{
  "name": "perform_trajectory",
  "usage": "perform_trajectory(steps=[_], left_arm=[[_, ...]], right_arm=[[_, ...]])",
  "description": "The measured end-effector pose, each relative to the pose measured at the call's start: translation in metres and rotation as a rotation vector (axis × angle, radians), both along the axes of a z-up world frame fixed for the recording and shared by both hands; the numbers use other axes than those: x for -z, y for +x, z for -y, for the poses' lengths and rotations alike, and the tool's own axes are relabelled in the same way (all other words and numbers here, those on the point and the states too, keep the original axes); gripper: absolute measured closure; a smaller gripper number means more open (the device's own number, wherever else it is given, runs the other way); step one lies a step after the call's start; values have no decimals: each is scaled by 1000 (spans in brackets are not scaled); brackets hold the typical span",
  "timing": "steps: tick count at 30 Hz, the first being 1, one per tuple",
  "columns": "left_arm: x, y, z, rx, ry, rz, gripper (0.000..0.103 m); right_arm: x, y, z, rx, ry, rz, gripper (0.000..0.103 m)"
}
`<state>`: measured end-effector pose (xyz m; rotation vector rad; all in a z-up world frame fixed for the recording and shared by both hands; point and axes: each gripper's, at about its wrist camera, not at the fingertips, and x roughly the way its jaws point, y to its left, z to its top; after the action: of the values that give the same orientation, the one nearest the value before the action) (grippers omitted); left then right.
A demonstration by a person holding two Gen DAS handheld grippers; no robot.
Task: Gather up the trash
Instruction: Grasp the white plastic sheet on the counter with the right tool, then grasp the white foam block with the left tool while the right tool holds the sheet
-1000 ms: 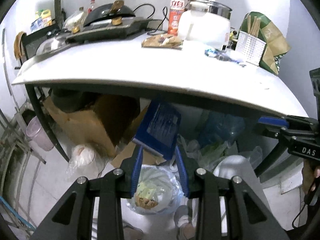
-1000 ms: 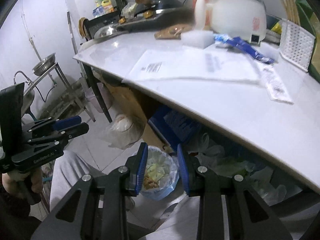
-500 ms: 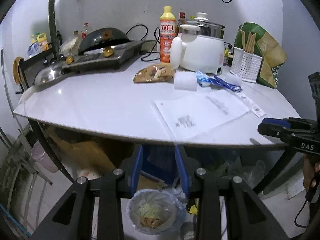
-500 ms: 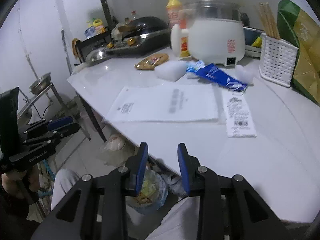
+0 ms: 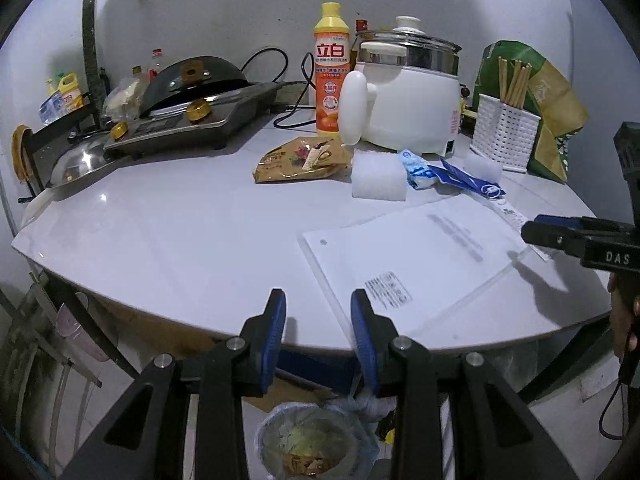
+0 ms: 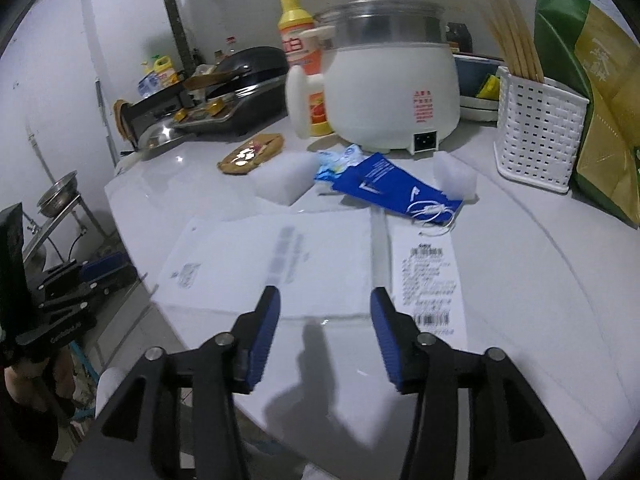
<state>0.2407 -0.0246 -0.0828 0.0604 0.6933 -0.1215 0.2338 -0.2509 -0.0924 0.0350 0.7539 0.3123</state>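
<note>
On the white kitchen table [image 6: 520, 280] lie a big paper [image 6: 280, 264] and a long receipt [image 6: 430, 280], and the right gripper [image 6: 324, 320], its jaws just opened wider and empty, hangs over them, likely needing to drop down and pinch one, while the left gripper [image 5: 318, 328] waits half-open and empty above the bin [image 5: 316, 444].

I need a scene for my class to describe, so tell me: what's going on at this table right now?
A person holds a claw in each hand over a cluttered white table, clearing trash. Both claws are empty. The right claw, its jaws just opened wider, points at a large paper sheet and a long receipt. The left claw hangs at the table's edge, above a lined bin on the floor.
</note>
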Motion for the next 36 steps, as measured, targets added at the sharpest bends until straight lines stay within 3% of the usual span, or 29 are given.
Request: perform_trajectory(steps=[9, 18, 26, 29, 36], left_arm=[[2, 14, -5, 18, -30, -4, 70], [4, 17, -17, 11, -70, -4, 70], [4, 14, -23, 5, -90, -3, 70], [1, 12, -25, 0, -90, 2, 70], [-7, 15, -20, 3, -78, 1, 70]], right_arm=[[13, 28, -6, 30, -29, -29, 50], [22, 30, -34, 46, -216, -8, 50], [25, 20, -61, -18, -360, 79, 95], [26, 19, -66, -30, -390, 92, 97], [12, 19, -44, -22, -245, 78, 97]])
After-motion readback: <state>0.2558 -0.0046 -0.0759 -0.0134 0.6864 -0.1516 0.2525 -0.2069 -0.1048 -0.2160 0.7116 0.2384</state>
